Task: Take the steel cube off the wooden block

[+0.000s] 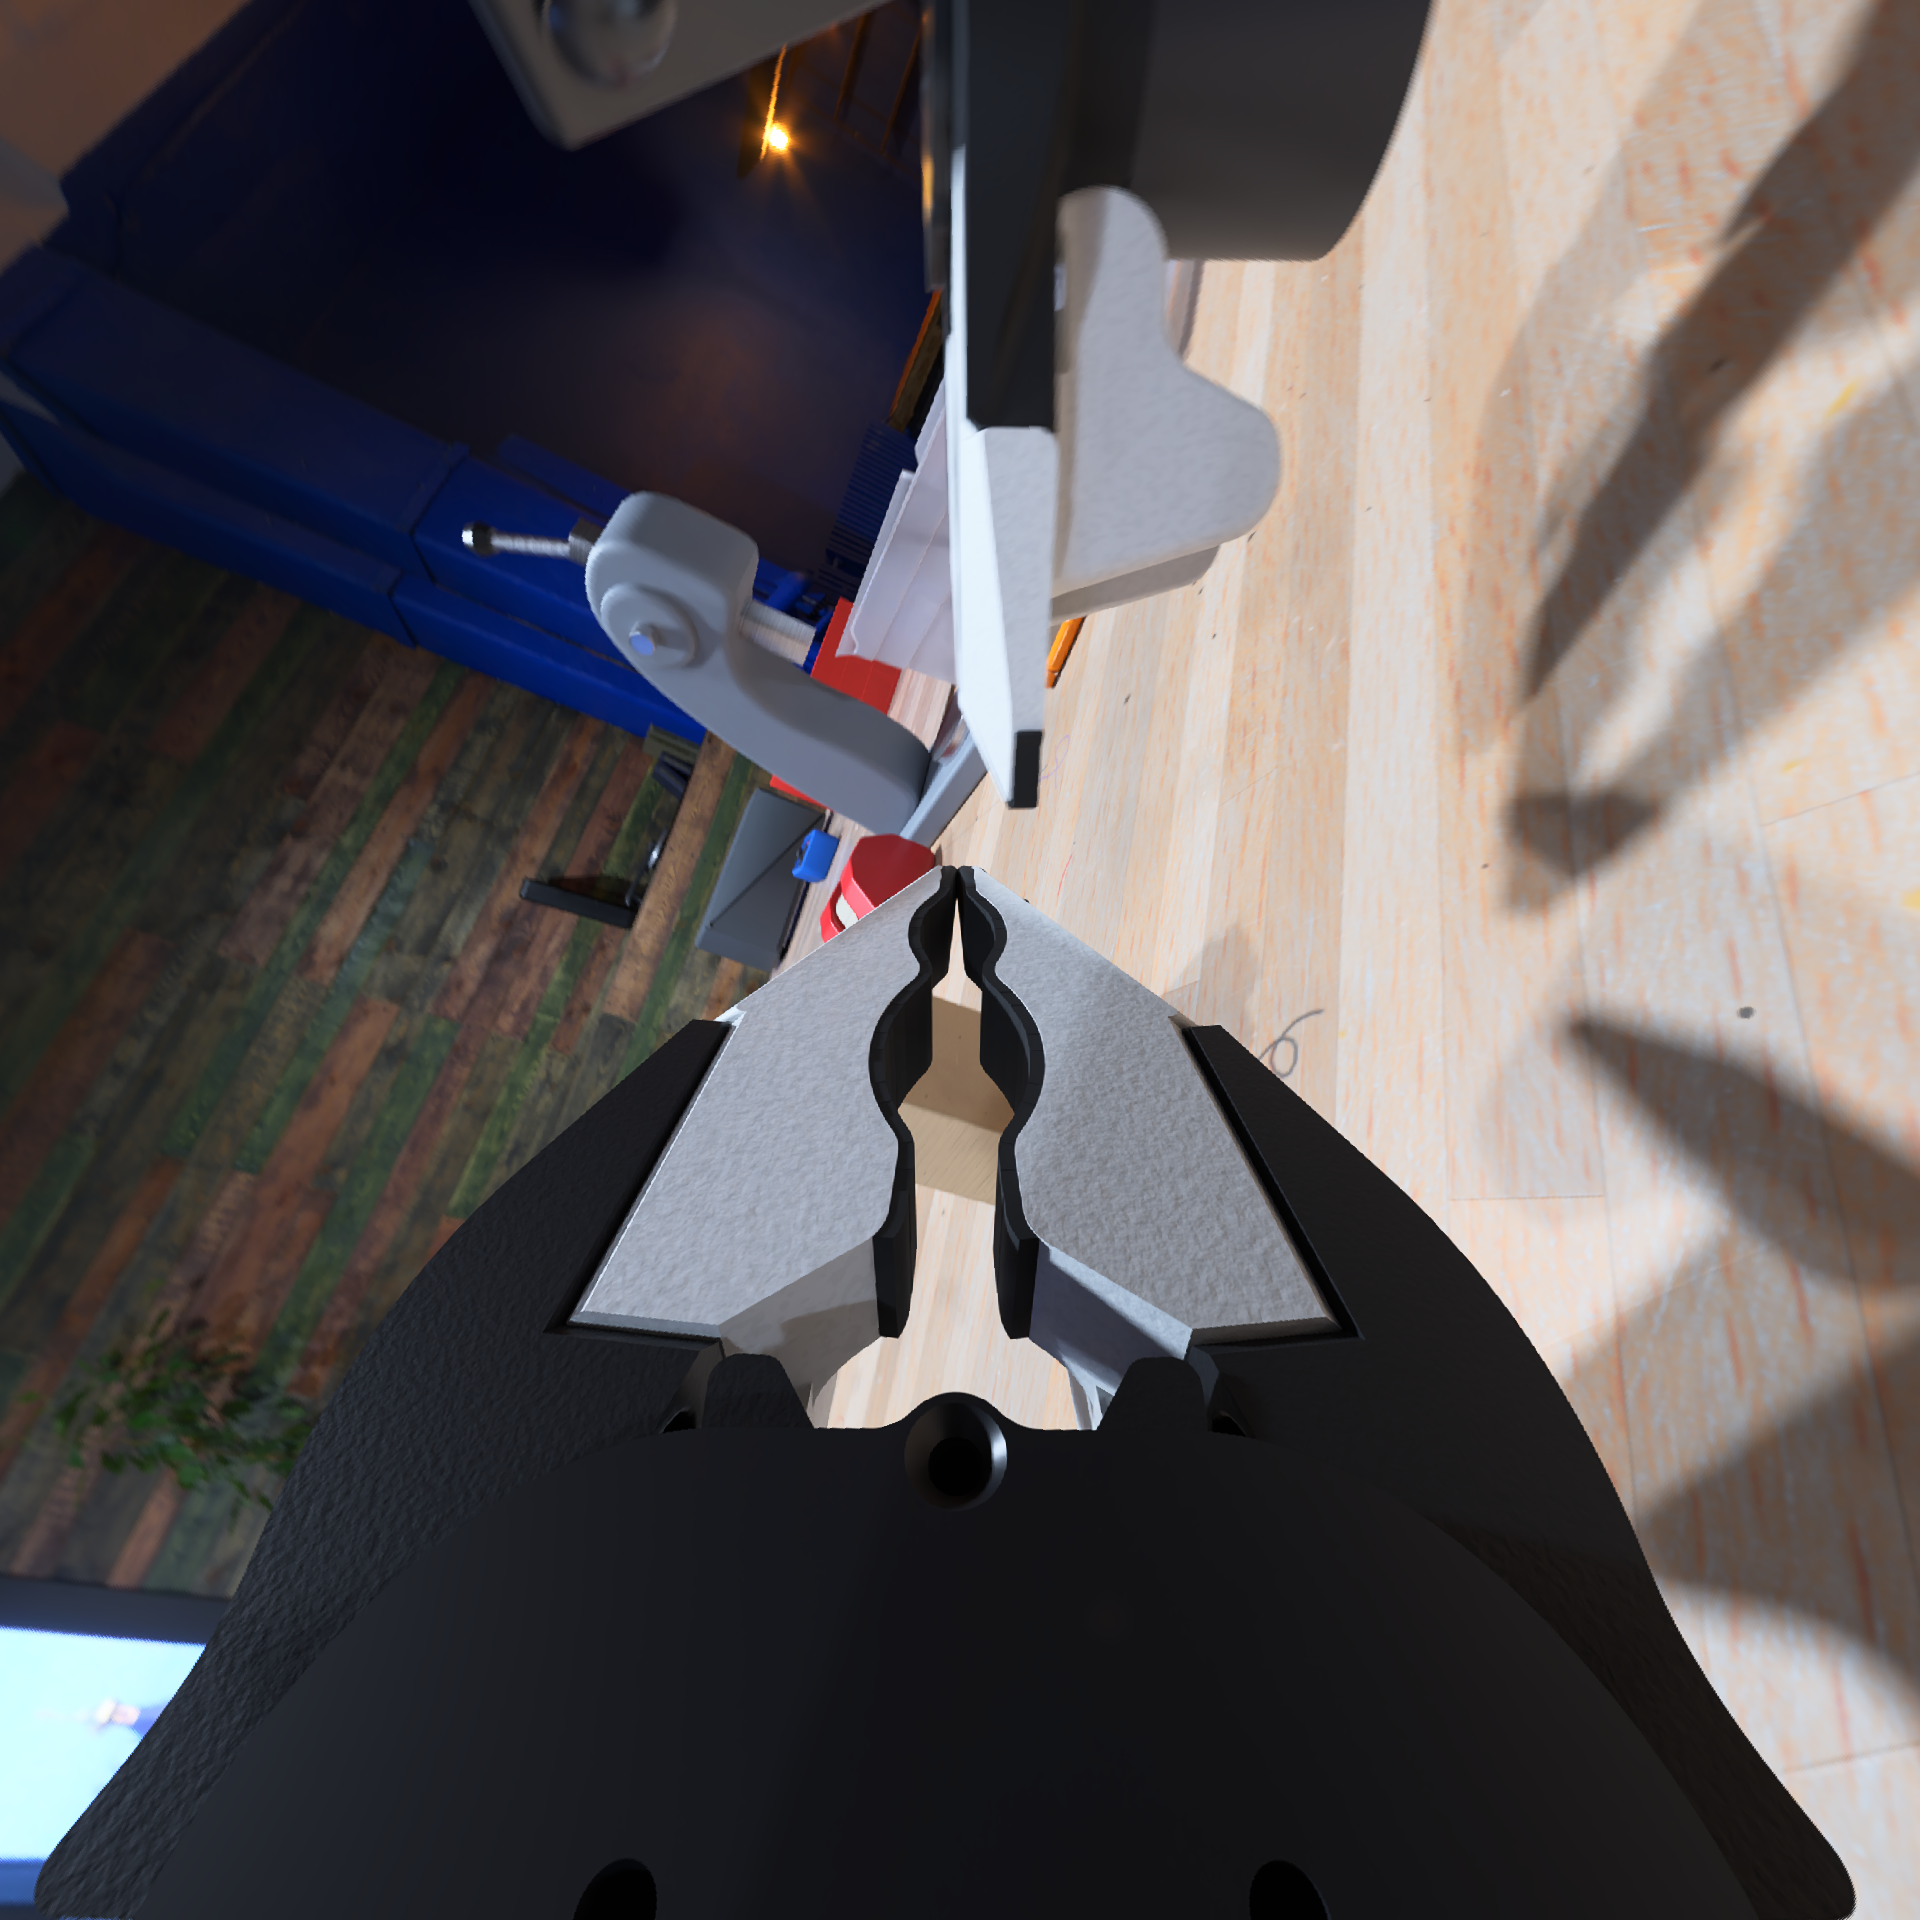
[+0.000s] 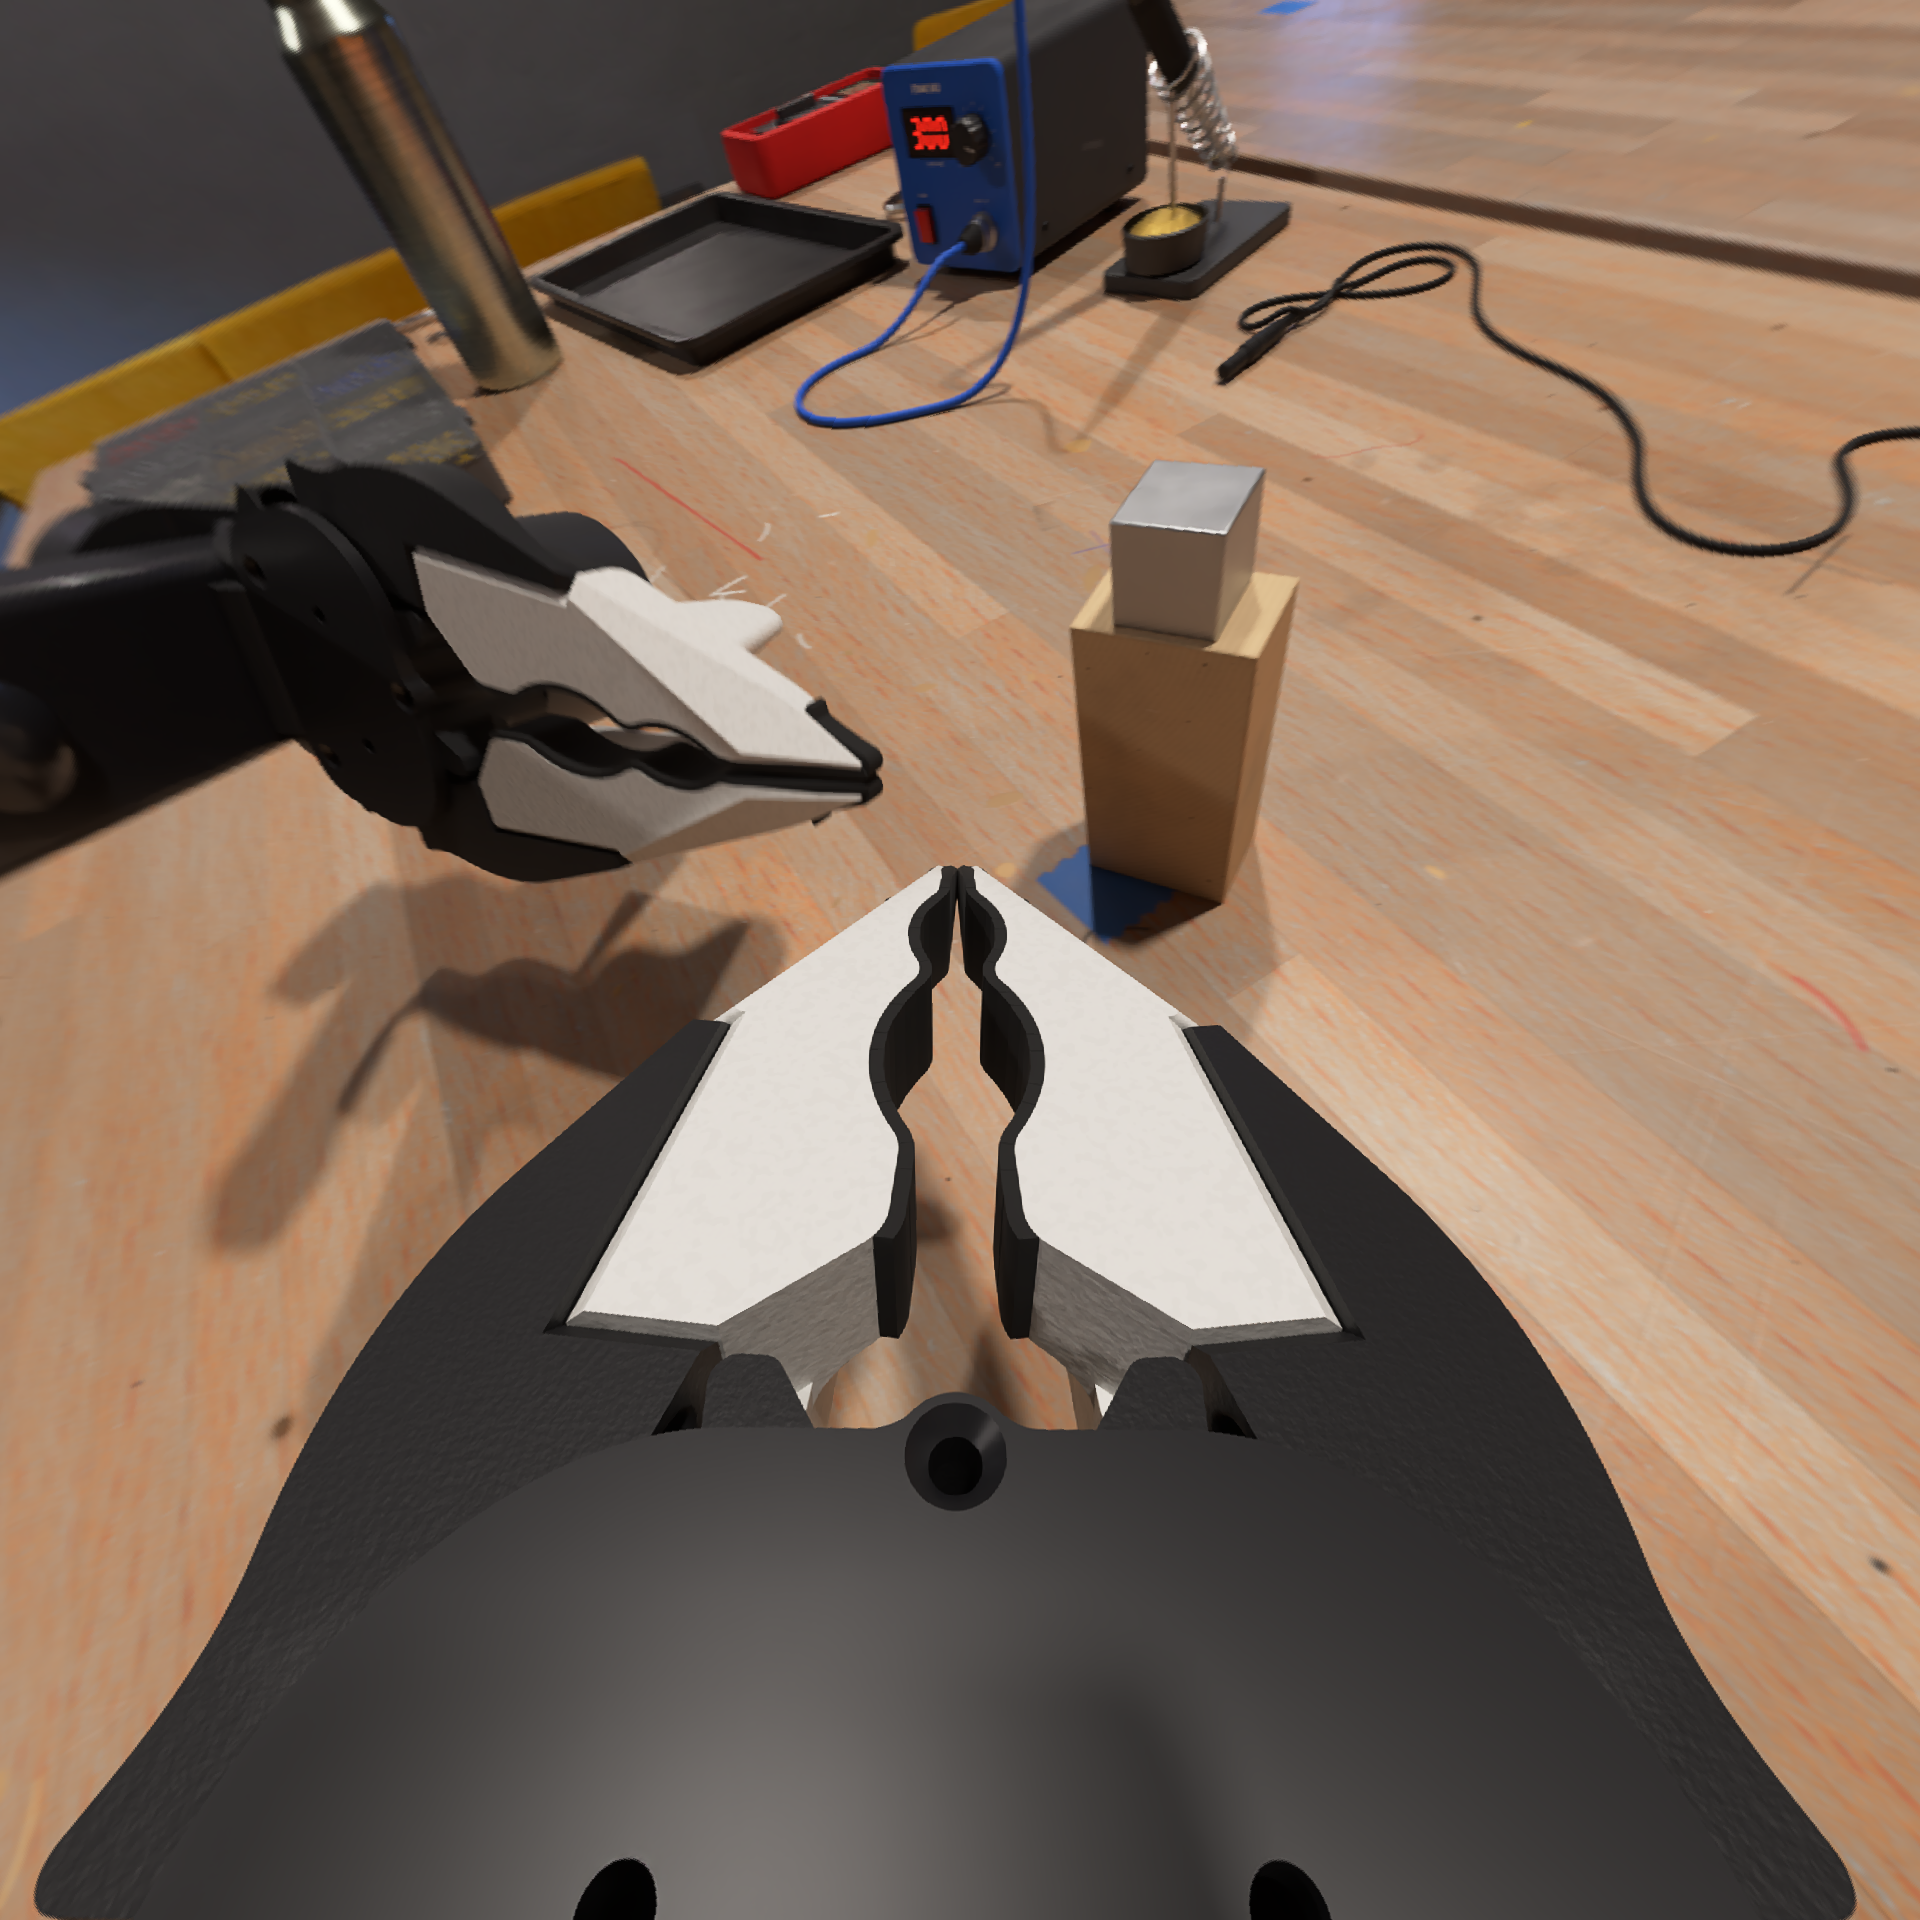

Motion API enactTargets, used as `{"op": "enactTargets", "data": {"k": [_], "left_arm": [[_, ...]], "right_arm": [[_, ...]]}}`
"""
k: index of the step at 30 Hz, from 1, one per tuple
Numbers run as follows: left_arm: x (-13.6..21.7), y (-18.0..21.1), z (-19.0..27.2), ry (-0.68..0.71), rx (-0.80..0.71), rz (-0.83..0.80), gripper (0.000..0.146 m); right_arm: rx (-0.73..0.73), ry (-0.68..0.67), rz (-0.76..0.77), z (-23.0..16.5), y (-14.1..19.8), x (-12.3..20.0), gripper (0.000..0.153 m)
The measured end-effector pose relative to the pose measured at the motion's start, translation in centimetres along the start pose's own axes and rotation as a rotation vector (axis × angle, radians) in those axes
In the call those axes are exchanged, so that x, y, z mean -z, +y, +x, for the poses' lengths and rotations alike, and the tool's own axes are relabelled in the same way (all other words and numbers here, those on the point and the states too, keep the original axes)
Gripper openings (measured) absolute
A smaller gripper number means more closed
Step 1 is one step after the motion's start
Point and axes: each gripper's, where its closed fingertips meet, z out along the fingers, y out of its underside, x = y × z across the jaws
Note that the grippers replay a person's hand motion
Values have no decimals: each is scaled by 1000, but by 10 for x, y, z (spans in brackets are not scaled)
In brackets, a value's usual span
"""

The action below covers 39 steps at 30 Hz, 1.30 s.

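Steel cube (image 2: 1188, 548) sitting on top of the tall wooden block (image 2: 1179, 743), upright on the table (image 2: 1558, 935), a blue patch (image 2: 1107, 896) at its foot. Right tongs (image 2: 956, 873) closed and empty, near the block's base, low and to its left. Left tongs (image 2: 871, 774) also closed on nothing, off to the side, apart from the block. Likely risks: a low or sideways reach nudging the narrow block and toppling both; closed tips striking the cube and sliding it off; smooth steel slipping from a shallow pinch; the two tongs colliding, being close together.
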Motion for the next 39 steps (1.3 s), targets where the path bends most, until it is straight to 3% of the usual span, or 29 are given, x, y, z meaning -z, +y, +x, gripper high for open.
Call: {"op": "enactTargets", "data": {"k": [3,6,10,13,19,25,28,33,39], "left_arm": [[-1,17,-14,-3,137,-45,0],[-5,41,-32,46,483,-98,4],[-11,56,-40,195,940,-62,24],[-13,57,-40,255,1087,-10,29],[-11,61,-35,266,1114,-17,31],[-11,61,-64,224,1186,-67,33],[-13,63,-71,222,1263,-150,32],[-30,77,-65,200,1272,-233,32],[-50,88,-61,175,1314,-121,33]], "right_arm": [[66,83,9,8,-1,-2,0],[131,121,6,13,-3,-8,0],[200,76,-3,23,-9,-16,0],[293,16,-30,32,-11,-19,0],[487,-150,-128,34,-5,-22,0],[660,-305,-213,31,-23,-19,0],[727,-289,-240,39,-18,-27,0],[673,-278,-201,43,-7,-28,0],[751,-171,-193,47,-4,-26,0]]}}
